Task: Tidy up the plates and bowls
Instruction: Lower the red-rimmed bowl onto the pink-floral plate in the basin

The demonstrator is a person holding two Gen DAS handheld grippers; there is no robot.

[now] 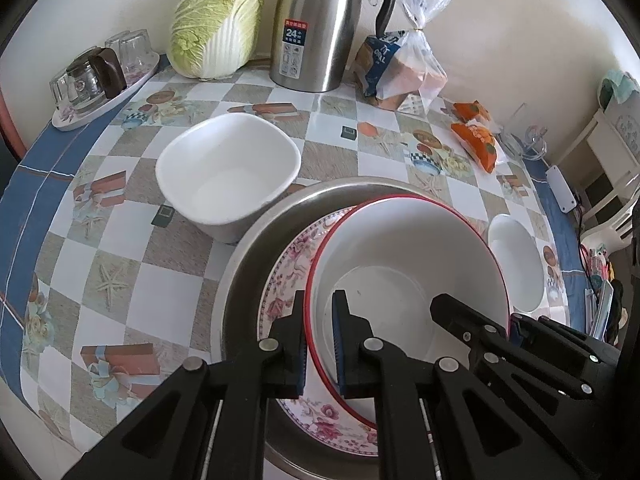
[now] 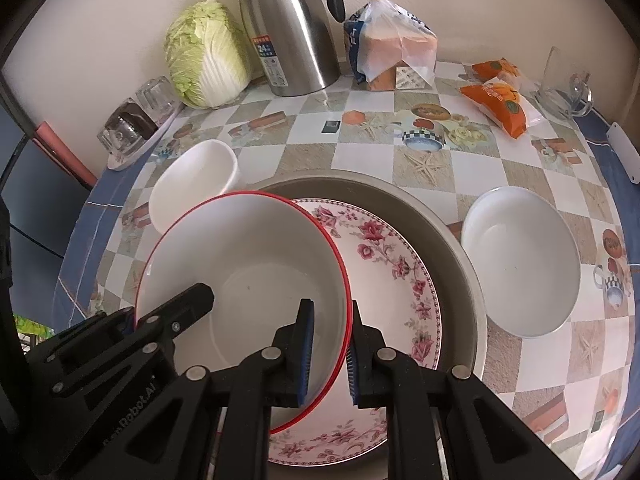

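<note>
Evidently both tongs have hold of the same round white bowl with a thin red rim [image 1: 404,264], one on each side. The left gripper [image 1: 320,344] straddles the rim with one blue-padded finger inside the bowl and one outside, closed down to the thickness of the wall; the right gripper [image 2: 329,354] pinches the opposite rim in the same manner. The bowl sits directly ahead of both sets of fingers, over a round plate with a pink floral border [image 2: 396,264], which lies in a wide shallow steel basin [image 2: 452,240]. Beyond the left tongs' tips stands a squarish white ceramic bowl [image 1: 228,168], and off to the outer side of the right tongs rests a smaller plain white round bowl [image 2: 520,264] on the chequered tablecloth [image 1: 120,280]. The red-rimmed bowl looks rigid, glazed and smooth, so likely slippery under the pads and breakable if knocked against the plate; it is probably moderately heavy. Gripping opposite rims keeps it level, and both holds should stay firm and even.
</note>
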